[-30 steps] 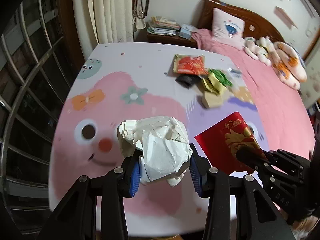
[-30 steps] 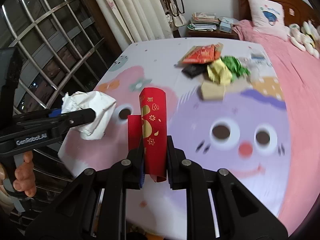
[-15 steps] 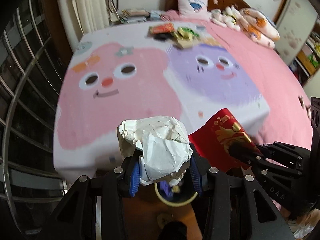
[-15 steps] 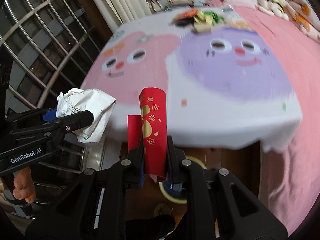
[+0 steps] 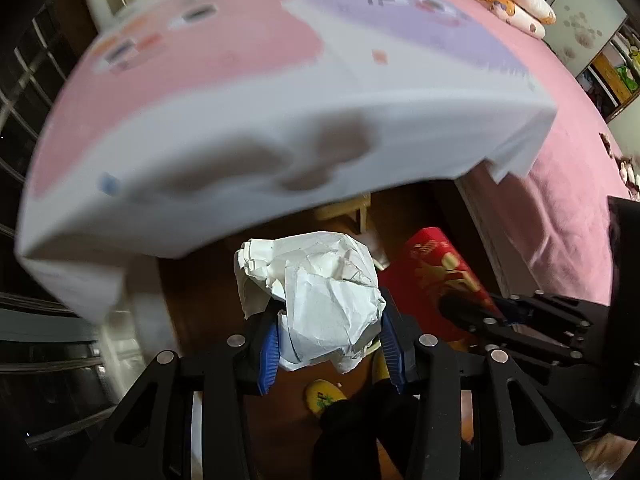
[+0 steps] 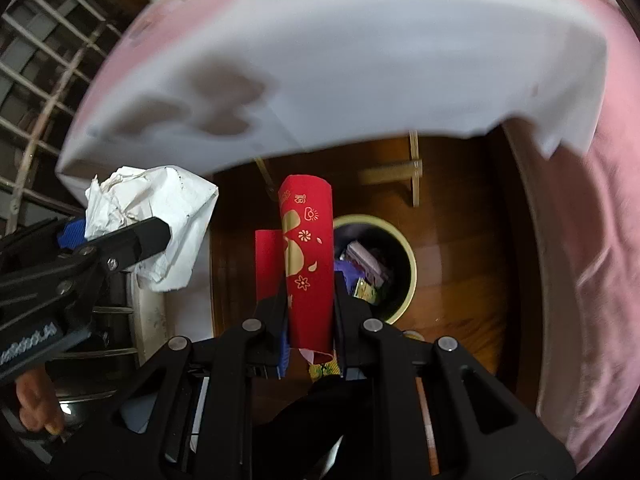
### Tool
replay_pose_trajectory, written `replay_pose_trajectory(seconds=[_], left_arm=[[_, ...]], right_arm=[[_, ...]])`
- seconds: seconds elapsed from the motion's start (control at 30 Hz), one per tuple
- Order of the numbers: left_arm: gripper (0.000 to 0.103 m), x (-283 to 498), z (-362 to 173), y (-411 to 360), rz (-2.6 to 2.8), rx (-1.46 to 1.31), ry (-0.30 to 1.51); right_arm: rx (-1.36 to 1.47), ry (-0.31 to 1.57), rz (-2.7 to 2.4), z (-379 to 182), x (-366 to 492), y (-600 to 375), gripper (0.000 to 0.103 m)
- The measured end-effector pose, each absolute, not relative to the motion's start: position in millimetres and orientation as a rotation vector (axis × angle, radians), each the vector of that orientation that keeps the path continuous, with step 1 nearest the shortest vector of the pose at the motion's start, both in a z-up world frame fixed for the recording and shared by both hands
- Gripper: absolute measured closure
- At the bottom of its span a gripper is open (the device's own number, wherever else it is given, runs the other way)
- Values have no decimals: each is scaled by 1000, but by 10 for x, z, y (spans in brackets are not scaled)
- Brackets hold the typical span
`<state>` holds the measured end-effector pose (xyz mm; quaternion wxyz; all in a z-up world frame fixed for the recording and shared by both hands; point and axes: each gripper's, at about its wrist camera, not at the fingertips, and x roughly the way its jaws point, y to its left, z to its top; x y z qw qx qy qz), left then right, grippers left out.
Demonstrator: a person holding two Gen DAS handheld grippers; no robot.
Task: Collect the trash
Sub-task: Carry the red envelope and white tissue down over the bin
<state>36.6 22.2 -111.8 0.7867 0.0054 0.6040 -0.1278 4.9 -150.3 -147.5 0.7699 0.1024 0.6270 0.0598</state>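
From the left wrist, the left gripper (image 5: 328, 344) points steeply down and is clamped on a crumpled white paper ball (image 5: 320, 304), which bulges out above and in front of its blue pads (image 5: 269, 354). The paper sits between both fingers, pressed from either side. Just to its right, the right gripper (image 5: 472, 312) comes in from the side, closed on a red envelope (image 5: 436, 268) with gold print; the envelope lies beside the paper ball, nearly touching it. Above both hangs the blurred edge of a white, pink and purple cloth (image 5: 280, 128) draped over the tabletop, with a pink bedspread (image 5: 560, 184) to the right. Below the paper is brown wooden floor (image 5: 192, 288) and a yellow slipper (image 5: 322, 398)

From the right wrist, the right gripper (image 6: 311, 320) grips the red envelope (image 6: 308, 256) upright between its fingers, the envelope rising well past the fingertips. Directly behind it on the wooden floor (image 6: 460, 240) stands a round bin (image 6: 406, 256) with a pale rim, partly hidden by the envelope, with wrappers inside. On the left, the left gripper (image 6: 120, 240) holds the white paper ball (image 6: 160, 216) at about the same height, apart from the bin. A hand (image 6: 38, 408) shows at the lower left edge
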Motion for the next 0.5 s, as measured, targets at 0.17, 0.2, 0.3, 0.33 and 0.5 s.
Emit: replay_pose_trajectory(seconds=[0.17, 0.2, 0.3, 0.33, 0.5], left_arm=[[60, 398, -1857, 64, -281, 14, 1336], [60, 397, -2054, 37, -281, 12, 1345], [59, 433, -2540, -37, -270, 0, 1376], [59, 438, -2675, -61, -266, -6, 1387], [56, 508, -3402, -98, -248, -51, 1435]], right_arm=[[256, 1409, 99, -2280, -57, -1670, 89], [269, 1422, 91, -2449, -73, -1707, 89], [289, 1449, 77, -2927, -28, -1831, 88], [291, 1461, 72, -3111, -30, -1856, 88], [281, 1503, 63, -3750, 68, -1954, 88]])
